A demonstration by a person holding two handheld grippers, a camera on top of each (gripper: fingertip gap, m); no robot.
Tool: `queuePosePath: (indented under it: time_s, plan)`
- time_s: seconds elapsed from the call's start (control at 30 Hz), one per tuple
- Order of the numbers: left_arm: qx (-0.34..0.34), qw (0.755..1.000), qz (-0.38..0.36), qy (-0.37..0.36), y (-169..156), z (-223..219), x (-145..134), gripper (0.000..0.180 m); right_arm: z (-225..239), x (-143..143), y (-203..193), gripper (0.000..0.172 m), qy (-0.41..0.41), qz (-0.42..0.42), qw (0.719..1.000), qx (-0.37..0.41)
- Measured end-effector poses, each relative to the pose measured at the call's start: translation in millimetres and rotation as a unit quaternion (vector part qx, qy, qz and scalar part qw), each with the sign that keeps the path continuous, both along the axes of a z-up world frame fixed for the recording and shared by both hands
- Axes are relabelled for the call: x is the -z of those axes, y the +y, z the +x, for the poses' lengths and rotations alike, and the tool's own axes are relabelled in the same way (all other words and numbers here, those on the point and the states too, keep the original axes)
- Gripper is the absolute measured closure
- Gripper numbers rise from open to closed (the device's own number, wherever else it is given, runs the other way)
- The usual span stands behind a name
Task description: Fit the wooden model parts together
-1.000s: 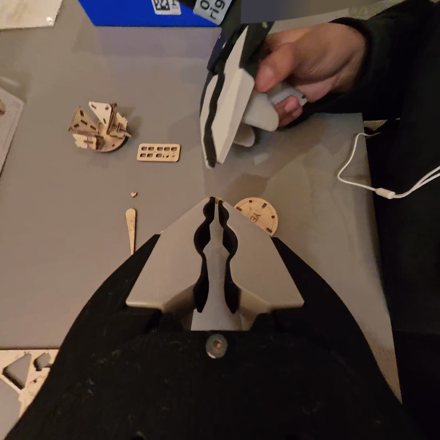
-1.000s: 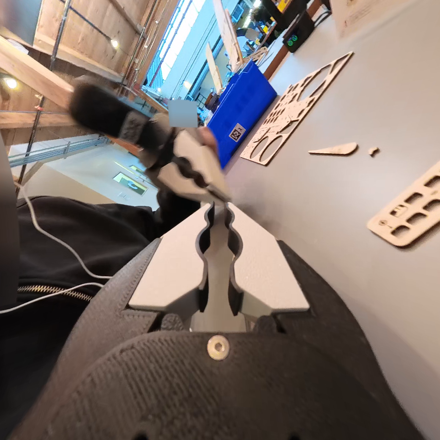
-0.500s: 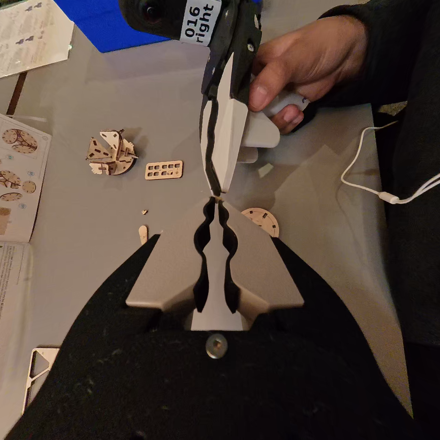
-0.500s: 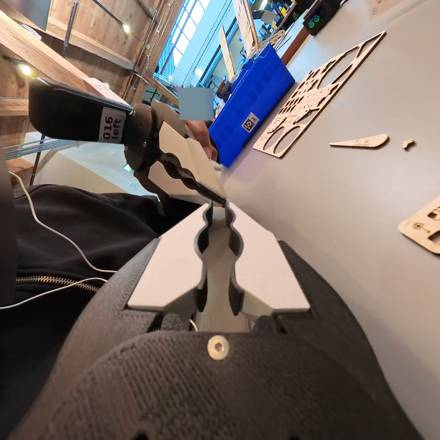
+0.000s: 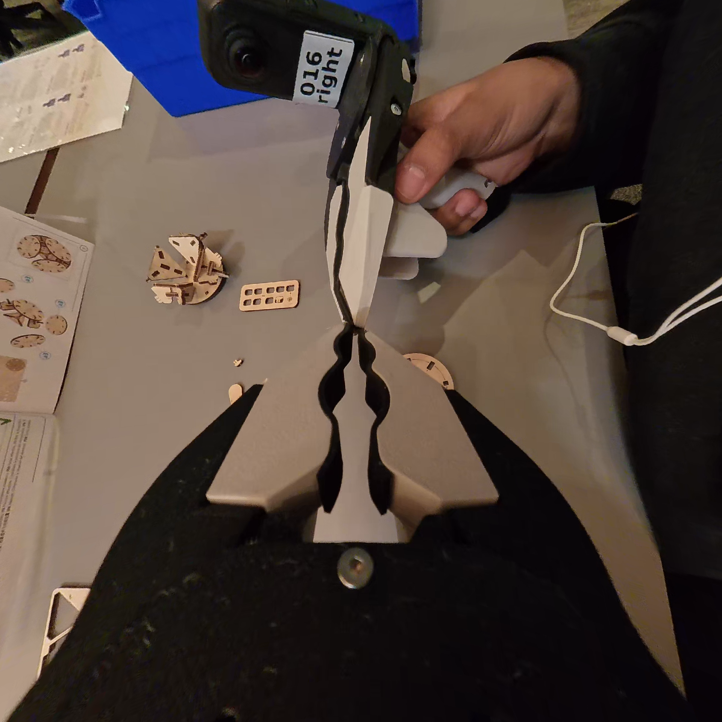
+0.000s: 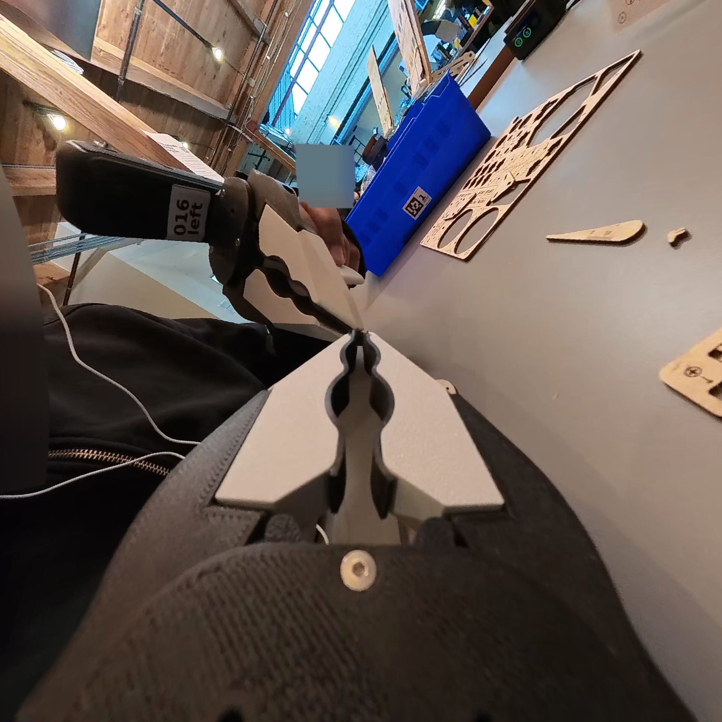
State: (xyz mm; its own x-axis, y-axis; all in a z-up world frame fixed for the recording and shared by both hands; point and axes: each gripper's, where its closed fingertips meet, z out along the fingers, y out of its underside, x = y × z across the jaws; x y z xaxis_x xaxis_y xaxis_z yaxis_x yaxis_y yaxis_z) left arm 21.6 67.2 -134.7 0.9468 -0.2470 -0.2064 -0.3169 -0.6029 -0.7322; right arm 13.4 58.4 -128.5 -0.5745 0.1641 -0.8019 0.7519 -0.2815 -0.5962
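Observation:
My left gripper (image 5: 353,332) is shut, held above the grey table (image 5: 156,195). Its tips pinch a tiny wooden piece (image 5: 354,329) that barely shows. My right gripper (image 6: 357,334) comes in from above in the left wrist view (image 5: 351,318) and meets the left one tip to tip. Its fingers are closed on the same tiny piece. In the right wrist view the left gripper (image 6: 351,326) reaches in from the upper left. A hand (image 5: 488,129) holds the right gripper's handle.
On the table lie a partly built wooden model (image 5: 185,271), a small slotted wooden card (image 5: 269,295), a round wooden disc (image 5: 431,369), a wooden stick (image 6: 597,234) and a cut-out sheet (image 6: 527,156). A blue bin (image 5: 156,50) stands at the back, instruction sheets (image 5: 35,304) lie left, and a white cable (image 5: 586,308) runs right. The tips of both grippers are at nearly the same place.
The right gripper came down to the left gripper's tips, with its fingers slightly apart, and then closed on the tiny piece there. The left gripper stayed shut and rose a little.

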Motion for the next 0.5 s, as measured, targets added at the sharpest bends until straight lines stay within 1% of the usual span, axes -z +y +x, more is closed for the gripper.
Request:
queuePosePath:
  time_s: [0.23,0.37,0.43,0.5]
  plan:
    - [-0.005,1.0,0.02,-0.017,2.3,1.1,-6.3,0.18,1.2,-6.2,2.6,0.172,0.019,-0.003,1.0,0.003]
    - [-0.023,0.997,0.038,-0.07,0.5,1.2,-12.8,0.172,4.7,-19.1,3.9,0.172,0.067,-0.005,0.998,0.004]
    - [-0.042,0.994,0.05,-0.092,-3.5,-3.1,-15.8,0.172,7.1,-22.9,2.8,0.172,0.107,0.022,0.994,0.009]
    - [-0.068,0.989,0.059,-0.121,-9.7,-8.3,-15.3,0.171,6.9,-19.5,0.9,0.172,0.149,0.081,0.985,0.023]
